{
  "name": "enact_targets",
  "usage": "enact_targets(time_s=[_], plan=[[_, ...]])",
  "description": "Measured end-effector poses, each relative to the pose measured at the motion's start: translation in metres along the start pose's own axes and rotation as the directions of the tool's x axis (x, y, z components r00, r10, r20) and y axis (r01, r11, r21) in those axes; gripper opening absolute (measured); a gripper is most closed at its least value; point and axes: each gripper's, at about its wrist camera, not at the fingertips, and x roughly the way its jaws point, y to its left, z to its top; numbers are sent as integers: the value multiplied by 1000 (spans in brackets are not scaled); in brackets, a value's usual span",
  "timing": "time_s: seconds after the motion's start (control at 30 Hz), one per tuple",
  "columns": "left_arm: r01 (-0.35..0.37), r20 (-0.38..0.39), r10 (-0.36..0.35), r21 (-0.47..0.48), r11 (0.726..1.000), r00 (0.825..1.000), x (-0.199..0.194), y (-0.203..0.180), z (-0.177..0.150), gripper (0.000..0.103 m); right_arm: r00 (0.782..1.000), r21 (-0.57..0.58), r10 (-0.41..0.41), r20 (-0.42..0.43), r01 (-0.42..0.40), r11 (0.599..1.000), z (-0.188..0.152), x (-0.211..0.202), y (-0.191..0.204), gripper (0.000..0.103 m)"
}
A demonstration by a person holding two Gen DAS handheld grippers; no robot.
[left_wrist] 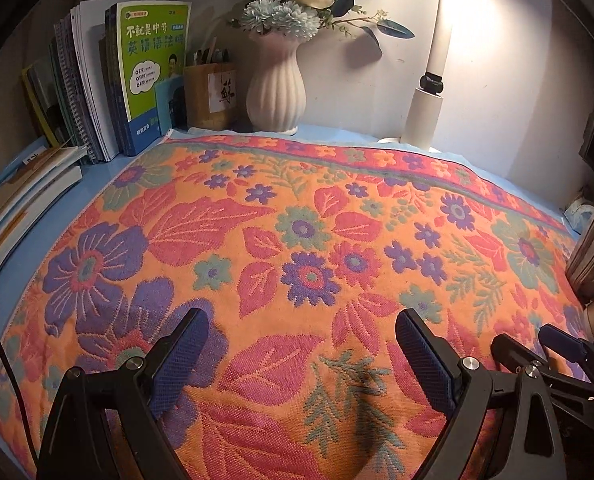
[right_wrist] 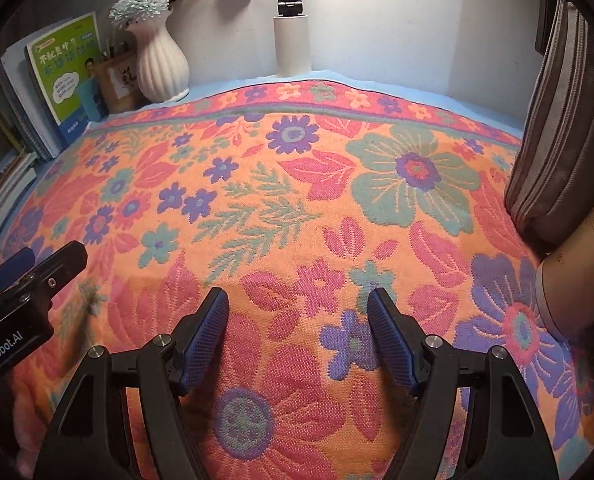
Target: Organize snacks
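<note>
The left gripper is hovering over a floral cloth with its fingers spread wide and nothing between them. The right gripper is hanging over the same cloth, its fingers also spread apart and holding nothing.

Only the left wrist view is showing the books lying flat at the left edge and the whole upright row of books. Only the right wrist view is showing a person's forearm and most of a striped grey fabric at the right.

The cloth is covering a light blue worktop against a white wall. A ribbed white vase of artificial flowers, a wooden pen holder and a white lamp post are standing along the back. No snack is showing in either view.
</note>
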Motion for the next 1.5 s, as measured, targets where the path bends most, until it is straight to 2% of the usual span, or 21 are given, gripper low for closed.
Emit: enact_targets(time_s=[0.23, 1.5], plan=[[4, -12, -4, -16, 1000, 1000, 2, 2, 0, 93, 1000, -8, -6, -1, 6, 1000, 1, 1, 1, 73], [13, -30, -12, 19, 1000, 999, 6, -5, -2, 93, 1000, -20, -20, -5, 19, 1000, 1, 3, 3, 77]])
